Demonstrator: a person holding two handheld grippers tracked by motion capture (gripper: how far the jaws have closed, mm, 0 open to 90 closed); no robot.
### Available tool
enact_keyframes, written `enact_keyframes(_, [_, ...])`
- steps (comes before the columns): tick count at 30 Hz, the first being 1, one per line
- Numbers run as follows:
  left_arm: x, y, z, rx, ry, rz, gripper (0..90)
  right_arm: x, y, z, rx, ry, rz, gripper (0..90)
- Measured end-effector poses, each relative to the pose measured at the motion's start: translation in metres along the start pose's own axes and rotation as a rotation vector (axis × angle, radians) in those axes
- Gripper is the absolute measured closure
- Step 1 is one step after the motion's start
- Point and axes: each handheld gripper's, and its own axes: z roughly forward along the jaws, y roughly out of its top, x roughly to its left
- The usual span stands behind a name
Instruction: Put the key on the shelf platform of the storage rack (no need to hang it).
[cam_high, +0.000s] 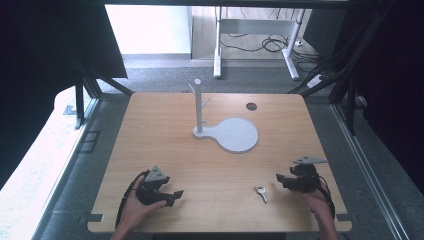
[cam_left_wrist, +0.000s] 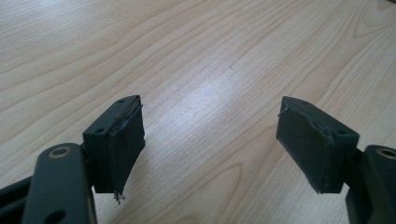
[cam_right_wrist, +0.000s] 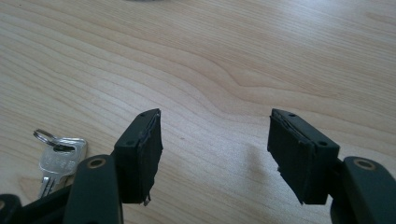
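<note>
The wooden table (cam_high: 165, 150) carries a grey stand (cam_high: 227, 131), a post with short pegs rising from a flat round base, and every place below is told from that stand. Well toward the person from it and off to the left rests the left gripper (cam_high: 176, 195), its jaws spread with only bare wood between them. Equally far toward the person but to the right sits the right gripper (cam_high: 279, 178), jaws also spread wide and gripping nothing. Between the two, nearer the right one, lies a small silver key (cam_high: 260, 193) on a ring, flat on the wood just beside the right gripper's jaw. The likely trouble, I judge: a key lying this flat (and thin) could skid away under closing pads, or be pinched crookedly. Nothing stands between key and stand; a cable hole (cam_high: 251, 106) lies beyond the stand's base.
</note>
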Motion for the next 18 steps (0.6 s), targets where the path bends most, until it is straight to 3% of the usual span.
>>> enact_keyframes(13, [-0.003,0.001,0.002,0.006,0.003,0.007,23.7,0.005,0.010,-0.007,-0.001,0.026,-0.039,41.6])
enact_keyframes(18, [-0.003,0.001,0.005,0.009,0.003,0.002,23.7,0.009,0.019,-0.010,0.013,0.034,-0.077,43.4])
